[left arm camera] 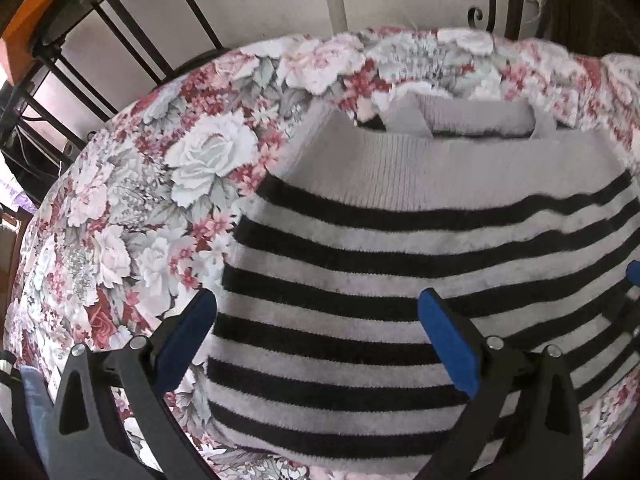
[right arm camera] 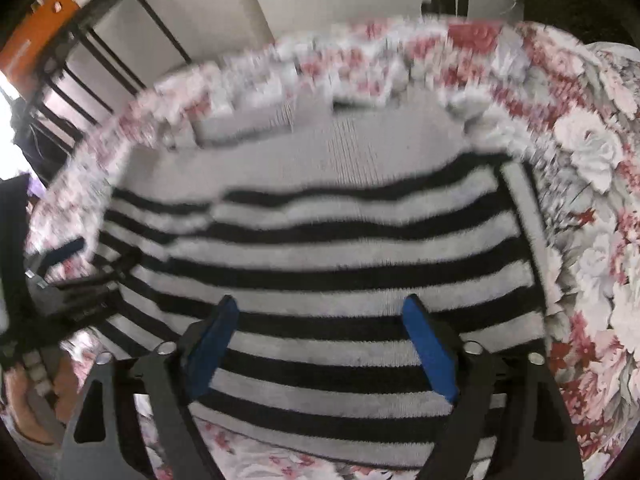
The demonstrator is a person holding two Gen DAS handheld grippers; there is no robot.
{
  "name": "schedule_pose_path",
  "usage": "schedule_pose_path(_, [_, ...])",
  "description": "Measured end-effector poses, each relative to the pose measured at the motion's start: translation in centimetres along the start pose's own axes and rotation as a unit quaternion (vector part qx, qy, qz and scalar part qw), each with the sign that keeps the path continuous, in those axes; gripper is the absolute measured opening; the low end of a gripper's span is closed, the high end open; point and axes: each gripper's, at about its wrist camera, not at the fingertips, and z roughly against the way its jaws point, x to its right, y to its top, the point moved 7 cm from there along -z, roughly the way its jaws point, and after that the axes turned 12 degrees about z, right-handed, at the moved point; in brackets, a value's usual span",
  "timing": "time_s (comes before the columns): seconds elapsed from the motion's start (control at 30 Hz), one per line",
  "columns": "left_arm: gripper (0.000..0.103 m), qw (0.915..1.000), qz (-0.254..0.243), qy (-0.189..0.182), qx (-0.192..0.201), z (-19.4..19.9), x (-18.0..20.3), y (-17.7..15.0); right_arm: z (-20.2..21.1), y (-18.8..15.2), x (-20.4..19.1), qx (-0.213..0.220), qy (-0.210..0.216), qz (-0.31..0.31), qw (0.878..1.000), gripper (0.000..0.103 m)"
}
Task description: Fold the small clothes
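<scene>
Blue-padded left gripper (left arm camera: 316, 320) and right gripper (right arm camera: 320, 328) are both gaping wide, holding nothing, angling steeply down over a fuzzy black-and-white striped sweater (left arm camera: 400, 264). It is lying flat near the floral bedspread's (left arm camera: 120, 240) far edge, ribbed grey band farthest.

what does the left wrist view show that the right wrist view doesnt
Only the left wrist view: the top's shoulder straps seen sharply, a black scroll ornament, and the left gripper open from behind.

Only the right wrist view: a hand at the lower left, the garment's right edge, and the right gripper open.

Both: the striped knit top lying on the floral cloth, with a black metal rack behind.
</scene>
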Motion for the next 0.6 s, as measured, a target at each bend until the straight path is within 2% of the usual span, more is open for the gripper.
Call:
schedule_pose_path(0.07, [0.098,0.9998,-0.012,0.011,-0.012,-1.1,0.2,-0.4,-1.2,-0.4,-0.2,-0.012,-0.013,0.023,1.000,0.093])
schedule_pose_path(0.13, [0.099,0.9993,-0.023,0.022,-0.021,-2.3,0.4,-0.9,-1.5,-0.3,-0.7,-0.015,-0.020,0.043,0.999,0.100])
schedule_pose_path(0.27, [0.099,0.9987,-0.038,0.030,-0.017,-2.6,0.7,-0.7,-1.9,-0.2,-0.9,-0.018,-0.026,0.056,0.998,0.100])
schedule_pose_path(0.43, [0.099,0.9993,-0.025,0.018,-0.023,-2.8,0.4,-0.4,-2.0,-0.1,-0.8,-0.018,-0.021,0.052,0.998,0.100])
schedule_pose_path(0.6, [0.099,0.9992,-0.027,0.023,-0.017,-2.3,0.5,-0.3,-1.7,0.1,-0.8,-0.019,-0.018,0.051,0.998,0.100])
